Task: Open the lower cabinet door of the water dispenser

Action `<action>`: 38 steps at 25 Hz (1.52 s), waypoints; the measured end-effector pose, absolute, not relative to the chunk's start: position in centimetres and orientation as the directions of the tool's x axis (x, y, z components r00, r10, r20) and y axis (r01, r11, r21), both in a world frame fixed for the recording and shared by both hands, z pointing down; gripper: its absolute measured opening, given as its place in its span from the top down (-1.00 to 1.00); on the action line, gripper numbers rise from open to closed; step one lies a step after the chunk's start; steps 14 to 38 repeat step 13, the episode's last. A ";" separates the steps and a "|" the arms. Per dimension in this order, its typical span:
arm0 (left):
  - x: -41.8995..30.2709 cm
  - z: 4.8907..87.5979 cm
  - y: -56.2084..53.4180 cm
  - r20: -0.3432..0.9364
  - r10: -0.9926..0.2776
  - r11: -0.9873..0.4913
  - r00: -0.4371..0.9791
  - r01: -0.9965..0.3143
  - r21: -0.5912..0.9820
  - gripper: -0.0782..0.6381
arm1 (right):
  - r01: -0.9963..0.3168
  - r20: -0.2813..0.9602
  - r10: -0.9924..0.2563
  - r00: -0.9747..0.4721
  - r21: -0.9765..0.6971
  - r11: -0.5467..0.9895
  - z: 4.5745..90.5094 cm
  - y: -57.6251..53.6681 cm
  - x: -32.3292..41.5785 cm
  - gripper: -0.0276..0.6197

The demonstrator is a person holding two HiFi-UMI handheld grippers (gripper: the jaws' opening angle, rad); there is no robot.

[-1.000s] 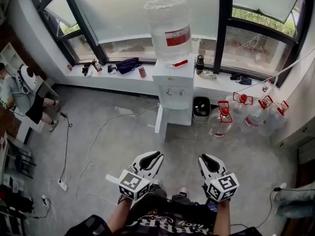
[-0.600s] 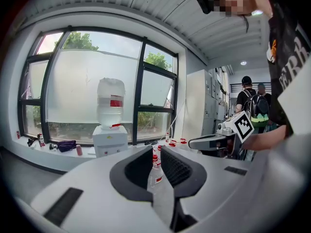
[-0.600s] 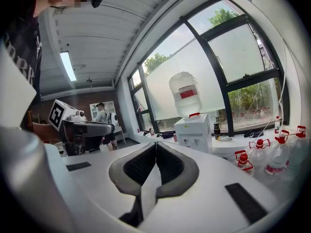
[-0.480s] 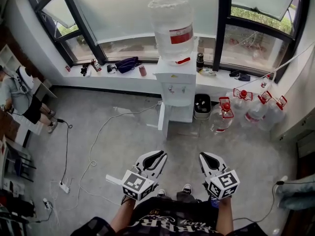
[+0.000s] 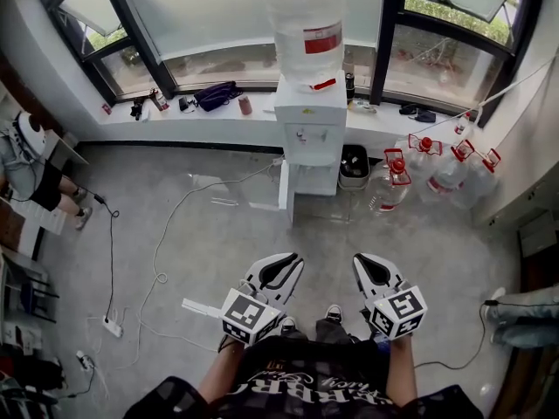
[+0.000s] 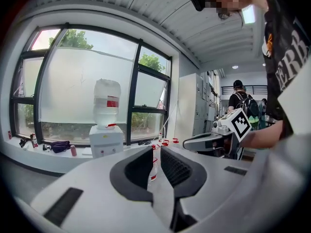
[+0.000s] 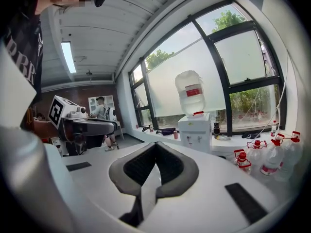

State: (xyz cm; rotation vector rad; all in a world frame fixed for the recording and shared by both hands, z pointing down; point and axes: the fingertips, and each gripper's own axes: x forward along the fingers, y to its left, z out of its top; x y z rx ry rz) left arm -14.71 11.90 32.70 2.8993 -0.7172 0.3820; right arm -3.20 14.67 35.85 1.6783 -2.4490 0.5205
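2 tools hung empty above the floor [image 5: 218, 243], well short of the water dispenser [image 5: 310, 133], which stood far ahead of them against the window wall. From its lower front a white panel, the lower cabinet door [image 5: 285, 201], jutted toward the tools on the left tool's side. I judged it already swung open, so the opening step looked finished rather than begun. If that reading was wrong, the next move called for walking both tools up close and hooking the door's free edge.

The left tool [image 6: 156, 150] had its pads a narrow slit apart with nothing between them. The right tool [image 7: 156, 145] had its pads pressed together on nothing.

The door showed small and edge-on, so its handle, hinge and the cabinet's inside could not be made out. In both gripper views, the tool's own body covered the dispenser's lower half.
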 end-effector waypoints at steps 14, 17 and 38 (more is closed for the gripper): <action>-17.8 32.7 12.8 0.259 -0.395 -0.902 0.881 -0.426 0.075 0.64 | -0.942 0.315 -0.890 -0.329 -0.177 0.286 36.1 15.1 -6.3 0.87; -17.8 32.7 12.8 0.259 -0.395 -0.902 0.881 -0.426 0.075 0.64 | -0.942 0.315 -0.890 -0.329 -0.177 0.286 36.1 15.1 -6.3 0.87; -17.8 32.7 12.8 0.259 -0.395 -0.902 0.881 -0.426 0.075 0.64 | -0.942 0.315 -0.890 -0.329 -0.177 0.286 36.1 15.1 -6.3 0.87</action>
